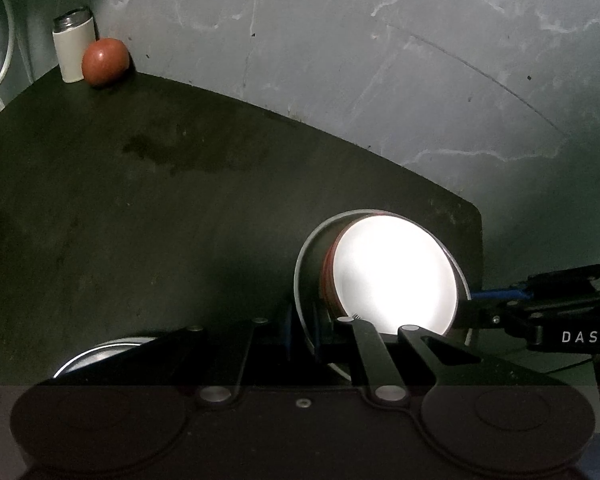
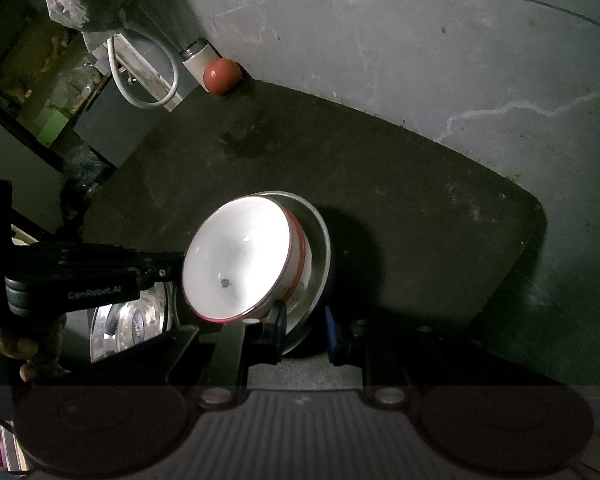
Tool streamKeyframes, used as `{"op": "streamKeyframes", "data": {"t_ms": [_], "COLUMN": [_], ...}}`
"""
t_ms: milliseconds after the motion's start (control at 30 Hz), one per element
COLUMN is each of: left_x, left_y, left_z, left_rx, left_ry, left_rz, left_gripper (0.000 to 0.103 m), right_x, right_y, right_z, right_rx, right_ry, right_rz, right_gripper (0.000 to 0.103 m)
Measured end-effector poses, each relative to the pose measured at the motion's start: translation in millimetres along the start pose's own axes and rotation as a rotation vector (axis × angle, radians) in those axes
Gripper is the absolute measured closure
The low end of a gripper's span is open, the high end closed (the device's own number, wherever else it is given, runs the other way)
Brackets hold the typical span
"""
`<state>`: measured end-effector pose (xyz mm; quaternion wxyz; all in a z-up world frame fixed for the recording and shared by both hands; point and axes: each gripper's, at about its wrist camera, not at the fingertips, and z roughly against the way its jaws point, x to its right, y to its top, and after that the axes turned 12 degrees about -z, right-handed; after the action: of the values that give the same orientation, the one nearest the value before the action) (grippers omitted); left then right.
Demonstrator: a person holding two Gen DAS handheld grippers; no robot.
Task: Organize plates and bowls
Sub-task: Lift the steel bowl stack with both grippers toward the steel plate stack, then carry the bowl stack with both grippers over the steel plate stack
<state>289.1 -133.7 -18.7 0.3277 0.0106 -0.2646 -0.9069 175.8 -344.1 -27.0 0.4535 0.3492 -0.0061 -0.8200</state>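
A white bowl (image 2: 236, 256) with a red rim band sits nested inside a steel bowl (image 2: 320, 256) on the dark table; both also show in the left wrist view, the white bowl (image 1: 396, 272) and the steel bowl (image 1: 306, 276). My left gripper (image 1: 302, 332) is shut on the steel bowl's near rim. My right gripper (image 2: 304, 332) straddles the steel bowl's rim from the other side, its blue pads (image 2: 332, 330) apart. A steel plate (image 2: 132, 320) lies on the table under the left gripper, and shows in the left wrist view (image 1: 100, 352).
A red ball (image 1: 105, 62) and a white can (image 1: 74, 46) stand at the table's far corner by the grey wall. A cable loop (image 2: 144, 76) and shelves with clutter (image 2: 40, 80) are beyond the table's left edge. The table's right edge (image 2: 536, 232) drops off.
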Motion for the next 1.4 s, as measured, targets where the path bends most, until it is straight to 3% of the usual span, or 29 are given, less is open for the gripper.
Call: {"op": "streamKeyframes", "data": {"t_ms": [1400], "left_x": [-12.7], "left_y": [-9.0], "left_z": [28.5], "left_rx": [0.036], "left_ry": [0.068], "left_rz": [0.083], "left_gripper": [0.094], "right_x": [-19.2], "right_y": [8.1], "right_z": [6.0], "right_rx": [-0.009], "right_ry": [0.063], "right_rz": [0.115], "right_gripper": [0.08]}}
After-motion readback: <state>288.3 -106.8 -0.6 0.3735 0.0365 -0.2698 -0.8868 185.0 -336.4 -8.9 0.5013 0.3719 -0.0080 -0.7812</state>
